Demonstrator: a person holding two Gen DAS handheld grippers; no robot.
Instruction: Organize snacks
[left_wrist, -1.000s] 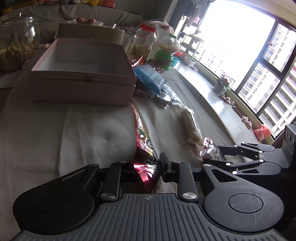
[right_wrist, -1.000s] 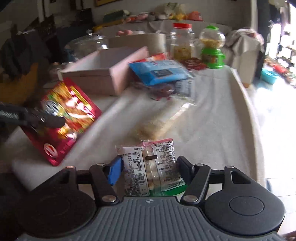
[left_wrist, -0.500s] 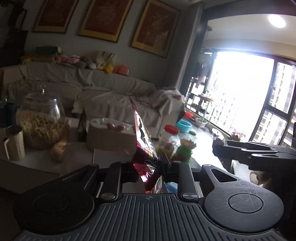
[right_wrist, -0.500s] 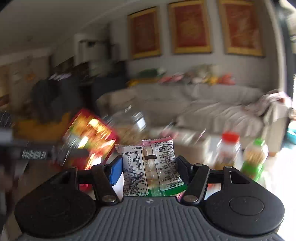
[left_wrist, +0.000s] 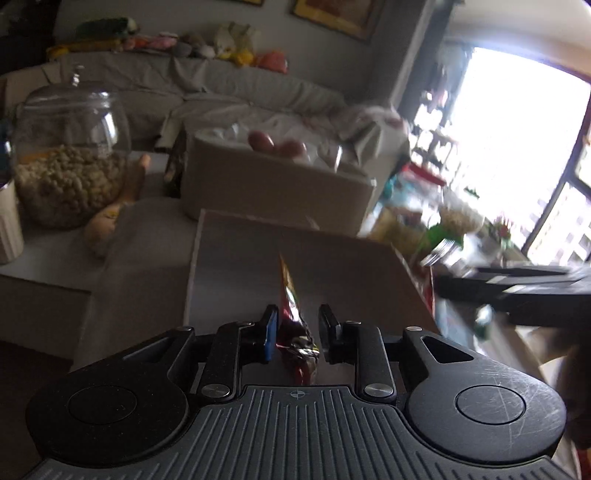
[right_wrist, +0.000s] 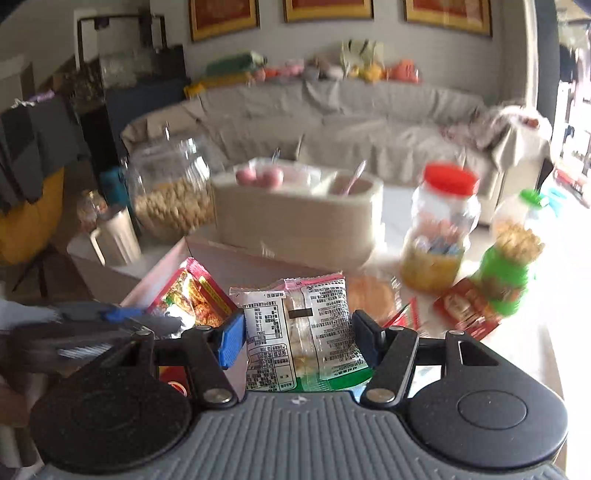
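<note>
My left gripper (left_wrist: 297, 323) is shut on a red foil snack packet (left_wrist: 291, 299), seen edge-on and hanging over the open pale box (left_wrist: 236, 236). In the right wrist view that same red packet (right_wrist: 192, 295) shows its printed face above the box's near-left corner (right_wrist: 195, 245), with the left gripper (right_wrist: 162, 323) coming in from the left. My right gripper (right_wrist: 299, 339) is shut on a white and green snack packet (right_wrist: 299, 325) with a pink top edge, held just short of the box. The right gripper (left_wrist: 454, 284) shows blurred at the right of the left wrist view.
Behind the box stand a white container (right_wrist: 295, 221) holding eggs, a glass jar of popcorn (right_wrist: 170, 195) and a white mug (right_wrist: 110, 236). To the right are a red-lidded jar (right_wrist: 439, 229), a green snack dispenser (right_wrist: 509, 262) and a red packet (right_wrist: 465, 306). A covered sofa (right_wrist: 351, 110) lies beyond.
Both grippers rose from the cloth-covered table with their packets and travelled toward the box. The red packet now hangs over the box; the white and green packet is close to its near side.
</note>
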